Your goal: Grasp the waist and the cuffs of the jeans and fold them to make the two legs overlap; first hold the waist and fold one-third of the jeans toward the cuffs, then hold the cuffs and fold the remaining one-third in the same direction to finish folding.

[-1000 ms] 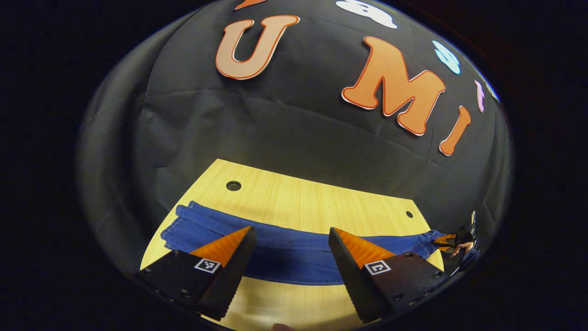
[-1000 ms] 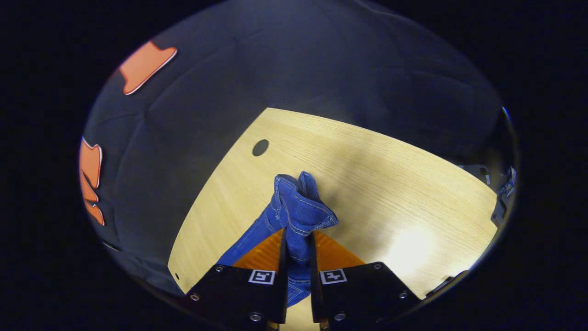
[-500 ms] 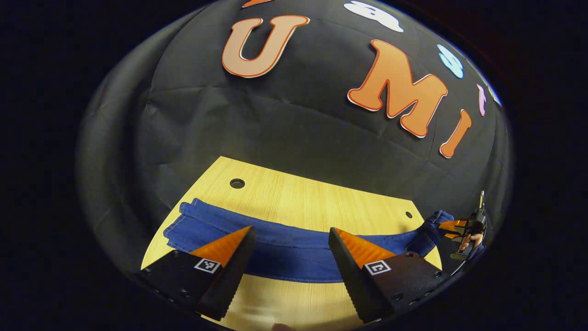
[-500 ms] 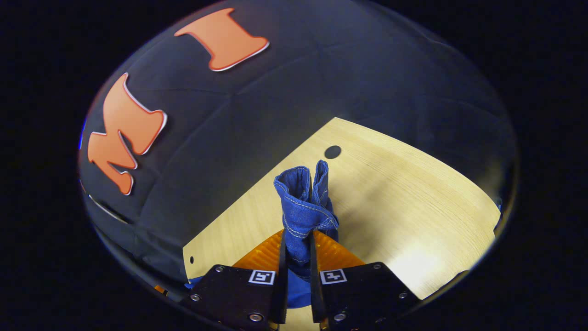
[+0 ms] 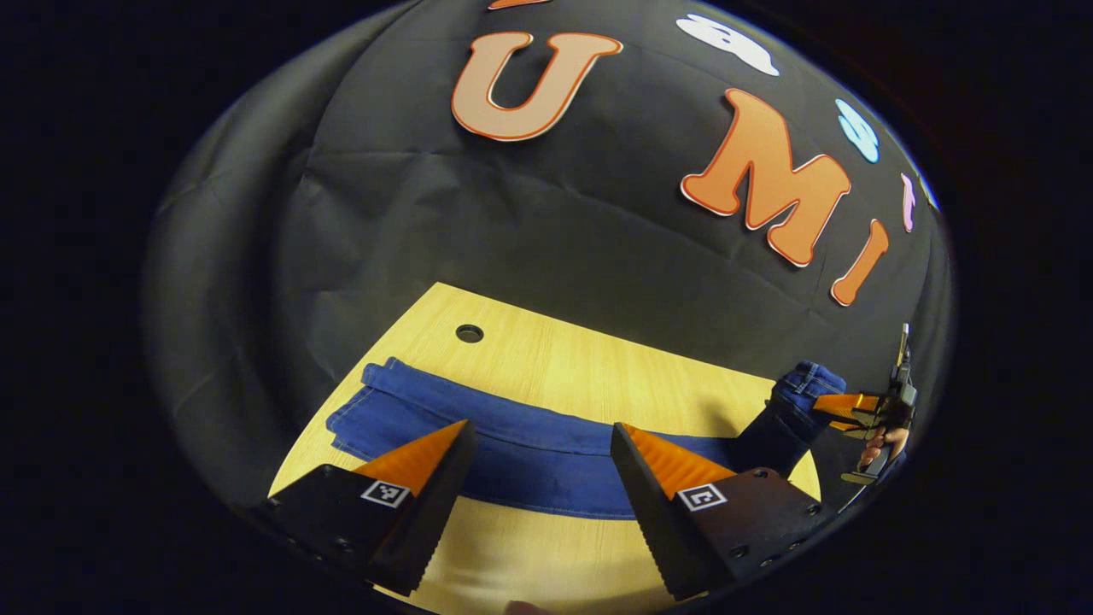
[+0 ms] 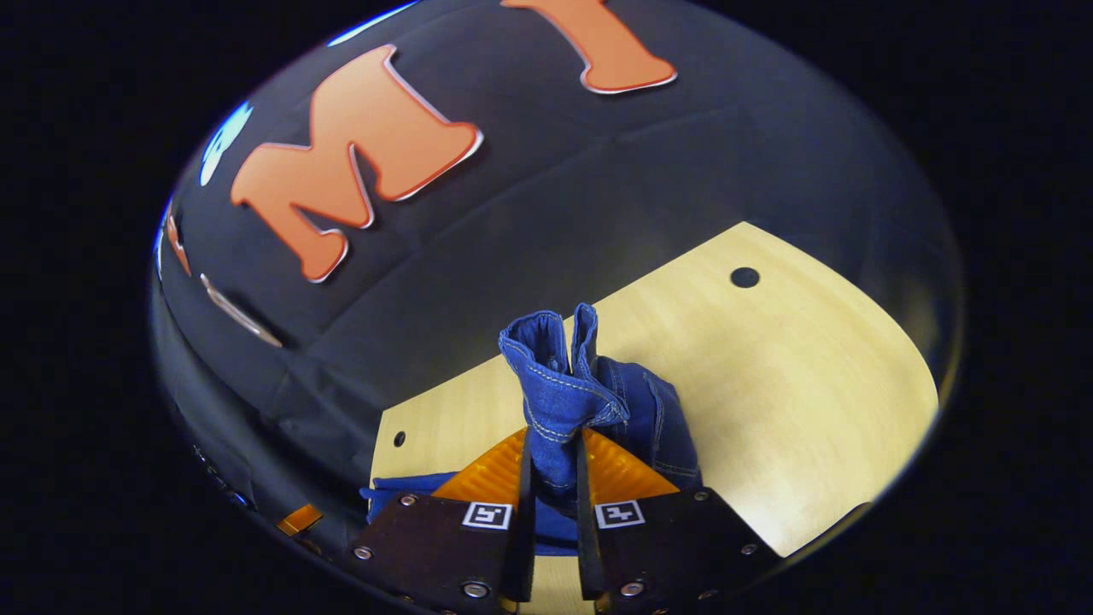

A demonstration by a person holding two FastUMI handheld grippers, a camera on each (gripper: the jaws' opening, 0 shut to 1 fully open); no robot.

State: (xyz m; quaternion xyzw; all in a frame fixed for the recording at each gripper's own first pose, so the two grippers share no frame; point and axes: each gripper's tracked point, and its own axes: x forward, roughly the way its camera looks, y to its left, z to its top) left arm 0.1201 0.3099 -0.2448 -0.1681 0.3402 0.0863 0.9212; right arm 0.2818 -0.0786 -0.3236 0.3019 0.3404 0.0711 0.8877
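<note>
Blue jeans (image 5: 529, 444) lie in a long band across the wooden table (image 5: 598, 367), legs overlapped. My left gripper (image 5: 540, 425) hovers open over the band's middle near the front edge, holding nothing. At the far right of the left gripper view, the right gripper (image 5: 841, 410) holds one end of the jeans raised off the table. In the right gripper view, my right gripper (image 6: 553, 436) is shut on that bunched end (image 6: 555, 376), whose stitched hems stand up between the fingers. More denim (image 6: 657, 427) hangs beside it.
A round hole (image 5: 469, 333) is in the tabletop behind the jeans' left end. Another hole (image 6: 745, 277) and a small one (image 6: 399, 439) are in the table (image 6: 811, 384). A hand (image 5: 884, 440) holds the right gripper. Black cloth wall stands behind.
My right gripper has lifted its end of the jeans off the table and turned leftward along the band. The left gripper stayed open, shifting only slightly.
</note>
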